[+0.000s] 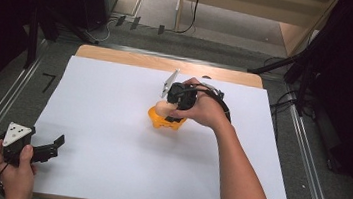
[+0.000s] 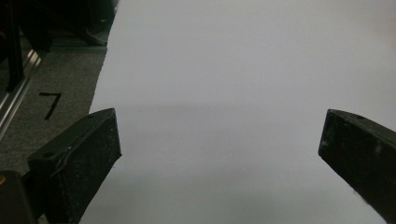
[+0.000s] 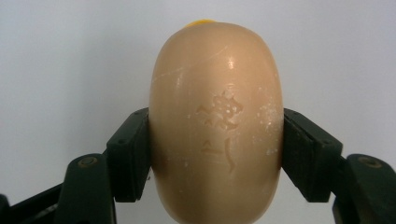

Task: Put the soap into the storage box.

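Two grippers over the white sheet (image 1: pixel 111 122). Near its front left corner, left gripper (image 1: pixel 56 145) low, jaws spread wide, nothing between. Toward the sheet's middle right, right gripper (image 3: pixel 215 154) pinching a beige soap bar (image 3: pixel 215 126) from both sides, pads pressed on it, just above an orange dish (image 1: pixel 164 121) resting on the sheet.

High overview, two close jaw-level views, shared white sheet (image 1: pixel 111 122).

The right gripper (image 1: pixel 167 109) is clamped tight mid-table, while the left gripper (image 1: pixel 53 146) rests wide apart at the near-left edge.
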### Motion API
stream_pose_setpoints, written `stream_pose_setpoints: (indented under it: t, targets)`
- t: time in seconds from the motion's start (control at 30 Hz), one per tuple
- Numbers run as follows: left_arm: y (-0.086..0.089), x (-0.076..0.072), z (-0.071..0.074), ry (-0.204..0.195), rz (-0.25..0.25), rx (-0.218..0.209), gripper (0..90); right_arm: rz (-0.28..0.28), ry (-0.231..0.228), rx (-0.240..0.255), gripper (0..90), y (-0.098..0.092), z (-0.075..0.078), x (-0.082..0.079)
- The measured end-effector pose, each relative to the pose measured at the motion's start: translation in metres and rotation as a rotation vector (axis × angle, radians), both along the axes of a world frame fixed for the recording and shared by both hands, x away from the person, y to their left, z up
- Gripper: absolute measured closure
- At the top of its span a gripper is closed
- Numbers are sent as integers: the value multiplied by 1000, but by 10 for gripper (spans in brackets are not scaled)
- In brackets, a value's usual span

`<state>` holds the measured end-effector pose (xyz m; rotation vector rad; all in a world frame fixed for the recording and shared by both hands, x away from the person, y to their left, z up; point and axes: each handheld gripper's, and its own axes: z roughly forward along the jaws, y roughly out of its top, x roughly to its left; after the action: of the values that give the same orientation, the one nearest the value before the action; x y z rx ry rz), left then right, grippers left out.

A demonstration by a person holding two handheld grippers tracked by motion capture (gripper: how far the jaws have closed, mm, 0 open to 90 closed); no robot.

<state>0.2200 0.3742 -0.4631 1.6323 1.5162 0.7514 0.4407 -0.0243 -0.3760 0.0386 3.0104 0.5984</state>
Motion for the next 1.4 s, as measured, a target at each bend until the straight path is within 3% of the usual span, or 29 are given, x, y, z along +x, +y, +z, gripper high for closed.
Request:
stream_pose_setpoints:
  t: [0.57,0.9,1.23,1.4]
  targets:
    - [0,0,0,0,-2,-4,0,-16,84,-61,326,2,-15,14]
    - [1,0,0,0,-3,-5,0,-26,91,-56,321,2,-17,15]
    - [1,0,0,2,-3,-6,0,-64,83,-8,307,-8,-9,15]
    - [0,1,0,0,-2,-6,0,-121,82,35,284,-23,-8,14]
